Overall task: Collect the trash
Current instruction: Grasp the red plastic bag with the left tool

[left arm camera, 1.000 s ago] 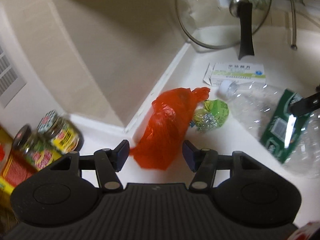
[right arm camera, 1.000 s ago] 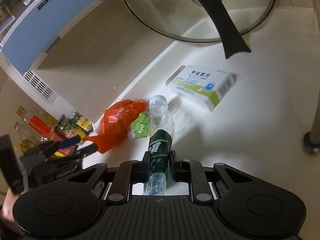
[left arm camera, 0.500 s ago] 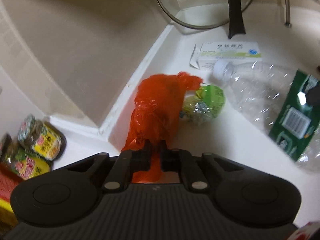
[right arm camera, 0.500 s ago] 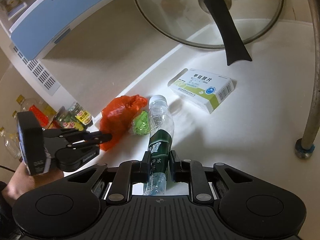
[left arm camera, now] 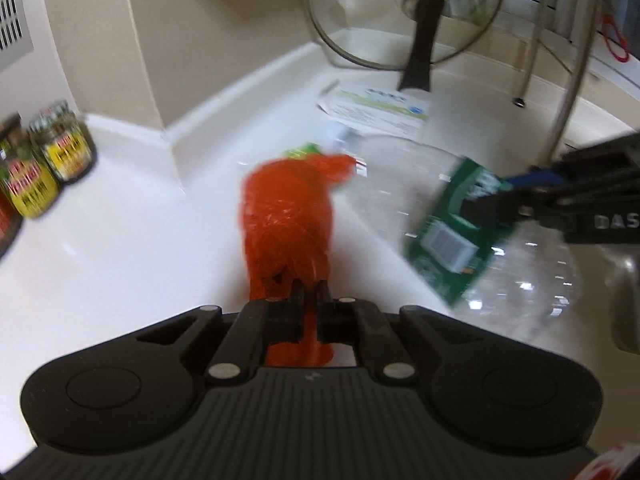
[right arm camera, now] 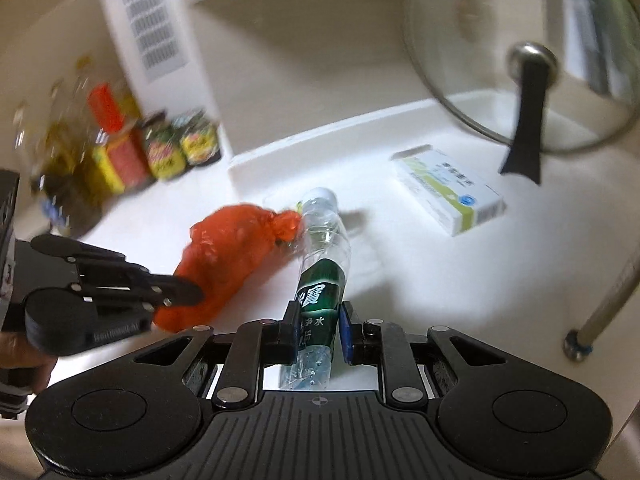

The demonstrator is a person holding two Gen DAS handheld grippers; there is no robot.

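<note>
Pinching the near end of the crumpled orange plastic bag (left arm camera: 286, 216), the left gripper (left arm camera: 309, 292) had its jaws pressed tight together on the film, the rest of the bag trailing over the white countertop (left arm camera: 120, 248). Just beside it, the right gripper (right arm camera: 319, 322) clamped the green-labelled clear water bottle (right arm camera: 320, 264) around its middle, cap pointing away. Farther back lay a medicine box (right arm camera: 450, 192) under a leaning glass pot lid (right arm camera: 520, 60), with condiment jars (right arm camera: 182, 146) to the left.
</note>
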